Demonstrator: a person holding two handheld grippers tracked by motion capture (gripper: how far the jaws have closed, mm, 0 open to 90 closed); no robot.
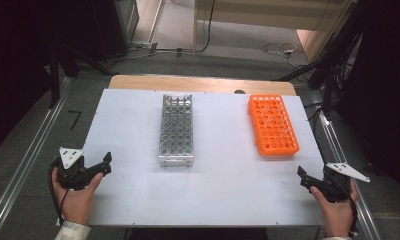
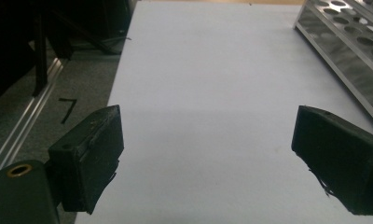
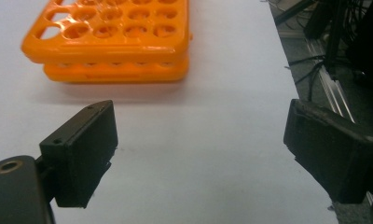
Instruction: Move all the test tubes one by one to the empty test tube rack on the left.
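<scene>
**Racks on a white board, both tongs empty**

Metal rack (image 1: 176, 131), silvery and perforated with round holes, stands mid-table; the orange plastic rack (image 1: 272, 125), glossy with the same grid of holes, lies to its right. The left gripper (image 1: 102, 165) and right gripper (image 1: 304, 176) rest near the board's front corners, jaws spread wide, nothing between them. Bare matte white board (image 1: 223, 180) separates them. Grey floor and cables surround the table.

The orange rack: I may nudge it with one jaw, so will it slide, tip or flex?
The orange rack lies low and flat on the white table, so it would likely slide, not tip. It looks like moulded plastic, probably light and stiff. Its smooth sides might slip between pads.
</scene>
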